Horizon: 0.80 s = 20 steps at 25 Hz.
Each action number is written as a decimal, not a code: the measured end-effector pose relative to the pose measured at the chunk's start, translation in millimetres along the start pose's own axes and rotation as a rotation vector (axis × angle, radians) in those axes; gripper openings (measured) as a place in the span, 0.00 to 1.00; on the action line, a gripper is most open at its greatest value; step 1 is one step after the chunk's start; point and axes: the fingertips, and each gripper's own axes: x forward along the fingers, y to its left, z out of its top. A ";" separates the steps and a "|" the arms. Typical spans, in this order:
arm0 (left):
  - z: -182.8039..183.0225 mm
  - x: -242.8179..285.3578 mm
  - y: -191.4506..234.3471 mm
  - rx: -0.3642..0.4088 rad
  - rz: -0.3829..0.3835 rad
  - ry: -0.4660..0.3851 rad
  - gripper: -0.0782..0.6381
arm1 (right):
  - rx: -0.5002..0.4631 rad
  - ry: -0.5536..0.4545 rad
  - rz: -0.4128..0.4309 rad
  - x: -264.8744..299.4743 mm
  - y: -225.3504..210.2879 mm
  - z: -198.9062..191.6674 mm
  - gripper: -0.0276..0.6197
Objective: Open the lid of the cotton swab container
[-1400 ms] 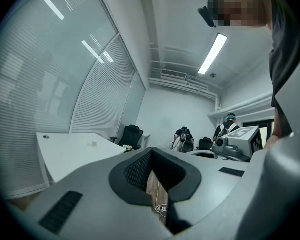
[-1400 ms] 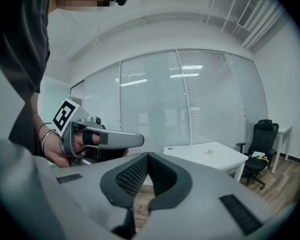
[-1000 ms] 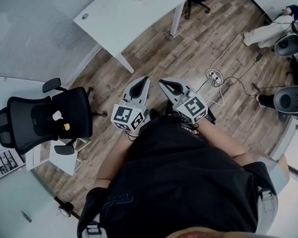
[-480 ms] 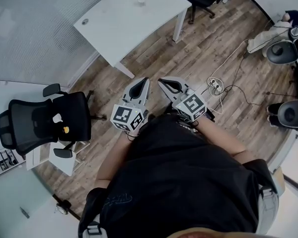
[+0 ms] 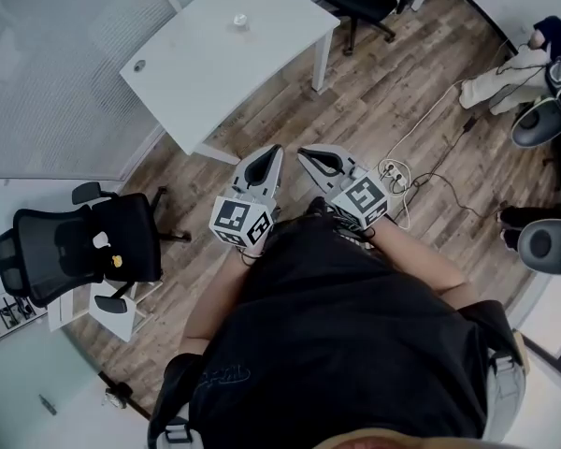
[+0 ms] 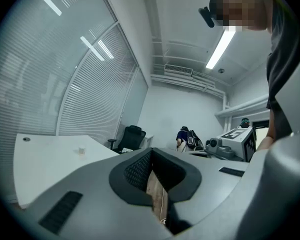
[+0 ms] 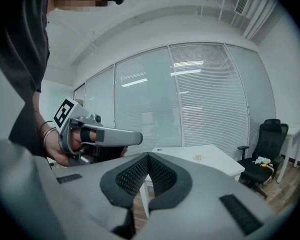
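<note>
The left gripper (image 5: 270, 150) and the right gripper (image 5: 305, 153) are both closed tight with nothing between their jaws; each gripper view shows the dark pads meeting at the tip with only the room beyond. They ride side by side close to the person's body, pointing roughly level over the wooden floor (image 5: 290, 110); their place in the head view matches that of a second ago. What has changed is the room around them: the white table (image 5: 196, 73) has slid down and to the left in the head view and lies nearer the tips, so the person seems to be walking toward it. The cotton swab container (image 5: 240, 21) stands as a small pale thing on the far part of the tabletop, well apart from both grippers; its lid is too small to make out. A black office chair (image 5: 93, 246) stands off to the left; a power strip (image 5: 393, 169) lies on the floor at the right. In my judgement the opening itself has not begun; only the approach is under way, and the jaws must part before either can take hold.
</note>
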 end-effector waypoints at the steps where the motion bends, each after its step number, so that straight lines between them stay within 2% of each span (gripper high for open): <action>1: -1.3 8.0 -5.0 0.001 -0.004 0.002 0.13 | -0.002 0.001 0.001 -4.2 -7.3 -1.2 0.08; 5: -12.9 28.5 -14.7 -0.014 -0.009 0.034 0.13 | 0.042 0.003 -0.011 -16.4 -33.6 -11.4 0.08; 10: -8.7 46.8 -8.2 -0.014 0.013 0.032 0.13 | 0.056 0.010 -0.019 -23.0 -51.7 -16.8 0.08; 17: -7.2 74.8 -4.7 -0.021 -0.026 0.030 0.13 | 0.039 0.013 -0.043 -22.6 -74.3 -15.2 0.08; 20: -2.8 91.1 -2.7 0.000 -0.043 0.032 0.13 | 0.038 0.015 -0.068 -24.7 -88.5 -13.4 0.08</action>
